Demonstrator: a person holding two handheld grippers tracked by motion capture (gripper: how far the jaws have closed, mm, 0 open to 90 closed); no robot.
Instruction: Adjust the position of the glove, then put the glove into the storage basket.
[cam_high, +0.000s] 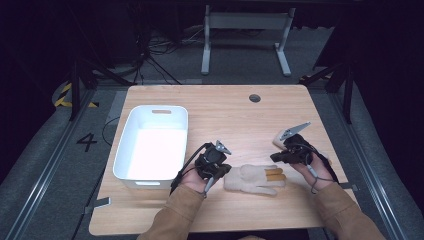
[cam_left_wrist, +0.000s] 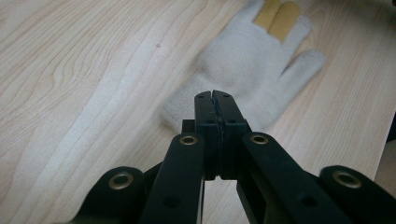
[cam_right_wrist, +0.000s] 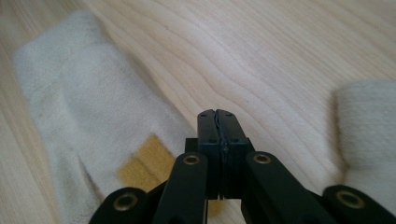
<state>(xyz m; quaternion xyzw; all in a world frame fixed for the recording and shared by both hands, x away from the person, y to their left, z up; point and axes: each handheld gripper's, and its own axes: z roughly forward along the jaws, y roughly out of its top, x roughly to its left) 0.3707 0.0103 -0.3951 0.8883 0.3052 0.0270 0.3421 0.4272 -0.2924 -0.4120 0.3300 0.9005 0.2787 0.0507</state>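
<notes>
A cream knitted glove (cam_high: 250, 180) lies flat on the wooden table (cam_high: 225, 115) near its front edge, two of its fingers tipped in yellow. My left gripper (cam_high: 222, 172) sits at the glove's cuff end. In the left gripper view this gripper (cam_left_wrist: 215, 94) is shut, its tips over the cuff of the glove (cam_left_wrist: 252, 60), and no cloth shows between them. My right gripper (cam_high: 275, 158) hovers just beyond the fingertips. In the right gripper view it (cam_right_wrist: 217, 113) is shut over bare wood, with the glove (cam_right_wrist: 70, 93) and its yellow patch (cam_right_wrist: 144, 163) to the left.
An empty white bin (cam_high: 120, 155) stands on the left half of the table. A round cable hole (cam_high: 254, 98) sits near the far edge. More cream cloth (cam_right_wrist: 369, 130) shows at the right edge of the right gripper view. A table frame (cam_high: 245, 22) stands on the floor beyond.
</notes>
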